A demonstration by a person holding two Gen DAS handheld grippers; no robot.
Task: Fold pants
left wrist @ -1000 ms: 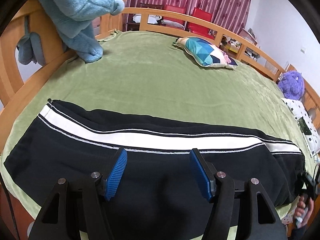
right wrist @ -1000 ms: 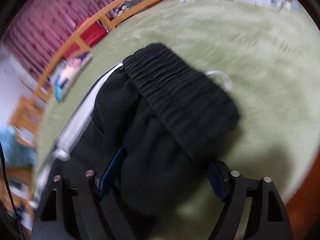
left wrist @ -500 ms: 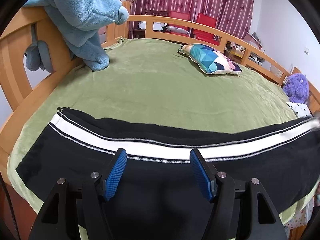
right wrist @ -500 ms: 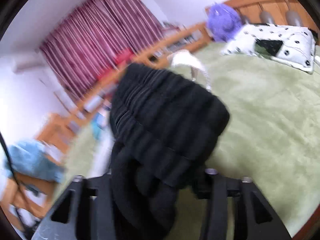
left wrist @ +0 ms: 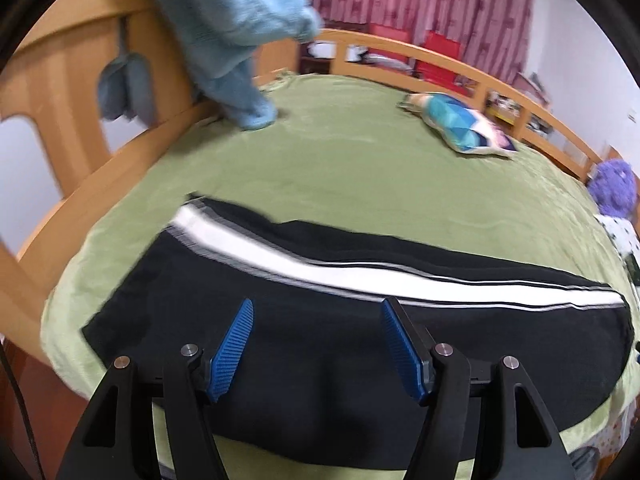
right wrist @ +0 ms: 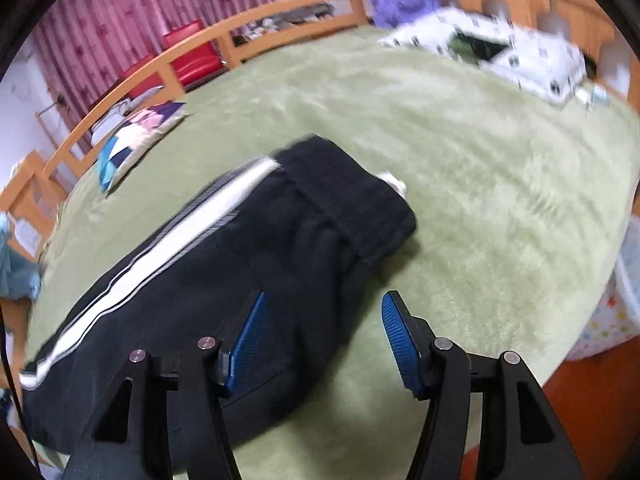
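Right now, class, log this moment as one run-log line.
task: fold pants | pants: flat on bed | left gripper: open, over pants | right gripper: open, at waistband end

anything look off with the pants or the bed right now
Little stands out. The pants lie flat and lengthwise on the green blanket, side stripe up. One small oddity: a white drawstring pokes out past the waistband. Both grippers are open, holding nothing.

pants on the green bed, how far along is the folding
Done: the pants lie as one long strip, white stripe on top, waistband flat. In hand: nothing; the left tool and right tool are open. Left: folding the length over.
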